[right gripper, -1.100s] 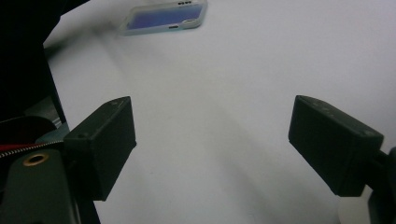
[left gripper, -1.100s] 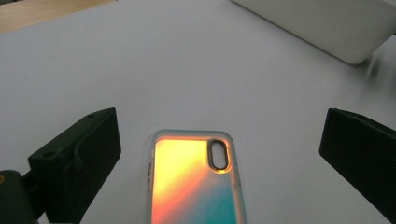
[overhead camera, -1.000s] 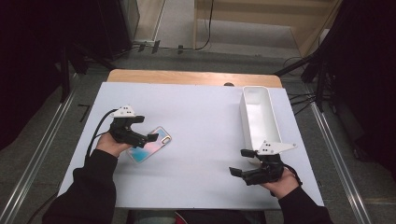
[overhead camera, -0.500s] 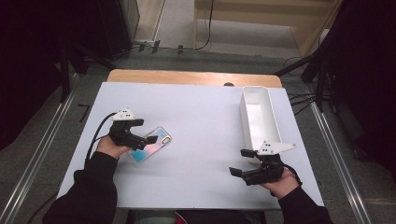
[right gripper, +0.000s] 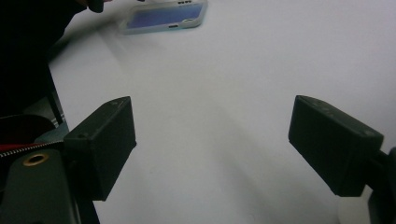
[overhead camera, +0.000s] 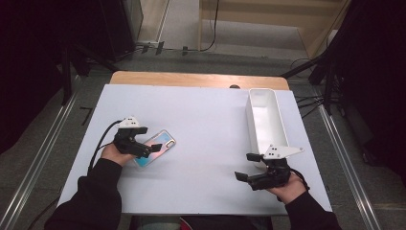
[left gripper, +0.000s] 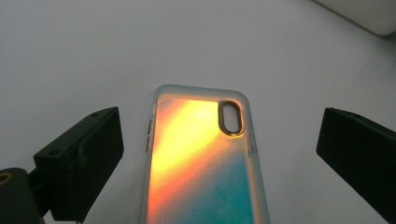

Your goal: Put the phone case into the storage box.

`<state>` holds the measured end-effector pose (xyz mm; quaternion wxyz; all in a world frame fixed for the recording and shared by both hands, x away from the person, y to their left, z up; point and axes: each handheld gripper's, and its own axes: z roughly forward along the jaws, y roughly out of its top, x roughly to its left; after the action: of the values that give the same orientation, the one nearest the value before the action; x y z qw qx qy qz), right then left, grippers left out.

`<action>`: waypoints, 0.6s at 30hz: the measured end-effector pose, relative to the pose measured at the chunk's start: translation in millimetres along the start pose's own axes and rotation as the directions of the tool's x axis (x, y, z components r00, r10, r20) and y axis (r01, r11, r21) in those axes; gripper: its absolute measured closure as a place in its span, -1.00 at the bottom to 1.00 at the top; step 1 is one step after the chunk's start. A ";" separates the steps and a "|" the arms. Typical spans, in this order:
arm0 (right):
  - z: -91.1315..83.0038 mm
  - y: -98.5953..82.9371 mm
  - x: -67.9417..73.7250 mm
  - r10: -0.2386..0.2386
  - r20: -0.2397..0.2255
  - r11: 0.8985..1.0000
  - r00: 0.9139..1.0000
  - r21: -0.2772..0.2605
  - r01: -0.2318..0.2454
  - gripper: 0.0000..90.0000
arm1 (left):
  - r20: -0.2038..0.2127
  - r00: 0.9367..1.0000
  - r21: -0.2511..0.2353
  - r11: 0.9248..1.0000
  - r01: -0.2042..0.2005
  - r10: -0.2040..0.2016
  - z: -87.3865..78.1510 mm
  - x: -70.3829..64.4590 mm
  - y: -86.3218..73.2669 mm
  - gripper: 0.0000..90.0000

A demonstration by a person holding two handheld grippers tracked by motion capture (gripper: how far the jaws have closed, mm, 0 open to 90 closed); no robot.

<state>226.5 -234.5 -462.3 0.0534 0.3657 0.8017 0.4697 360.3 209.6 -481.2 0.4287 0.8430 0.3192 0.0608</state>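
Centrally placed between the spread fingers of the left gripper [left gripper: 205, 154], a phone case [left gripper: 203, 163] lies flat on the table [overhead camera: 206, 120], its back side up. Seen from the left gripper view, the case glows orange and yellow at its upper end and turns teal lower down; an oval camera opening sits near its upper right corner. Both black fingers [left gripper: 79, 161] stand apart from the case edges, with bare table showing on each side, so the left gripper is released and grasps nothing. From the high view, the phone case [overhead camera: 155, 147] rests on the left half of the white table, lying at a slant, with the left gripper [overhead camera: 143, 146] over its near end and the person's left hand [overhead camera: 115, 154] behind it.

Farther out, the right gripper [overhead camera: 244, 167] sits low over the near right part of the table, held by the right hand [overhead camera: 287, 187]; its fingers [right gripper: 100, 144] are spread wide over bare table and hold nothing. Viewed from the right gripper, the phone case [right gripper: 163, 16] lies well apart at the top edge. A long white tray [overhead camera: 282, 129] stands just beyond the right gripper, along the right edge of the table, its length running away from the person. Dark sleeves [overhead camera: 88, 201] cover both forearms at the lower edge of the high view.
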 end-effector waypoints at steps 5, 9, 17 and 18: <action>0.6 -0.1 -0.1 -0.002 0.002 1.000 1.000 0.001 0.002 -0.70 | -0.005 1.000 0.021 1.000 0.002 -0.002 5.9 -1.0 -2.4 -0.99; 0.6 -0.2 -0.2 0.000 0.001 1.000 1.000 0.000 0.000 -0.70 | -0.019 1.000 0.024 1.000 0.003 -0.002 8.1 0.7 -5.8 -0.99; 0.6 -0.2 -0.1 0.000 0.003 1.000 1.000 0.000 0.000 -0.70 | -0.041 0.999 0.069 0.998 -0.015 0.017 14.7 2.4 -12.6 -0.99; 0.4 -0.1 -0.1 0.000 0.000 1.000 1.000 0.000 0.000 -0.70 | -0.047 0.999 0.077 0.997 -0.016 0.020 15.8 2.5 -13.4 -0.99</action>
<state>226.7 -234.3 -462.7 0.0535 0.3659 0.8018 0.4694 361.7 206.1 -501.7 0.3877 0.8600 0.3238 0.0722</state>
